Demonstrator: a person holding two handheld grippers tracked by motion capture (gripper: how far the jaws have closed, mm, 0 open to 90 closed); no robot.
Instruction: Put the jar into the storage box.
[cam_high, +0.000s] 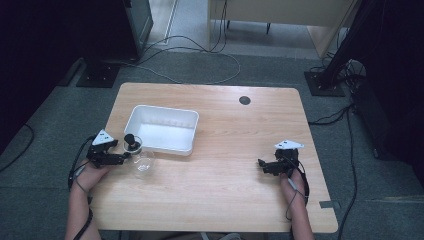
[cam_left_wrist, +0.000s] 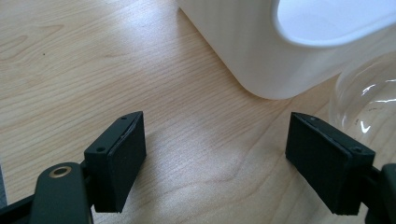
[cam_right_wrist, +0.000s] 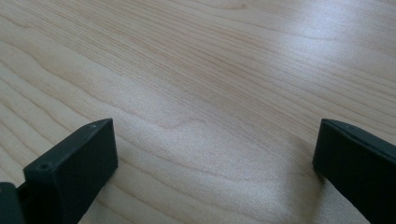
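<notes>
The left hand-held gripper (cam_high: 125, 156) lay low over the table (cam_high: 220, 180) near its left edge, its jaws spread wide and holding nothing; in the left gripper view bare wood showed between the two black pads (cam_left_wrist: 122, 161), and the curved wall of a clear glass flask (cam_left_wrist: 369, 100) stood just beyond the pad on that view's right, very near it, though I could not tell whether they touched. In the high view the glass flask (cam_high: 141, 161) stood just off the jaw tips, with a black stopper (cam_high: 131, 141) at its top, and it sat just beside the front wall of a white tub (cam_high: 162, 146), close to the tub's near left corner. The tub's rounded corner (cam_left_wrist: 261, 60) loomed directly ahead of the left jaws, so little room was left forward on that side. The right hand-held gripper (cam_high: 262, 164) rested well apart, near the table's right edge, released and wide open too; the right gripper view showed only wood grain between its pads (cam_right_wrist: 74, 172). Between the two hand-held grippers the tabletop lay open, and a broad bare stretch ran to the near edge. A small dark round grommet (cam_high: 244, 100) sat near the far edge.
</notes>
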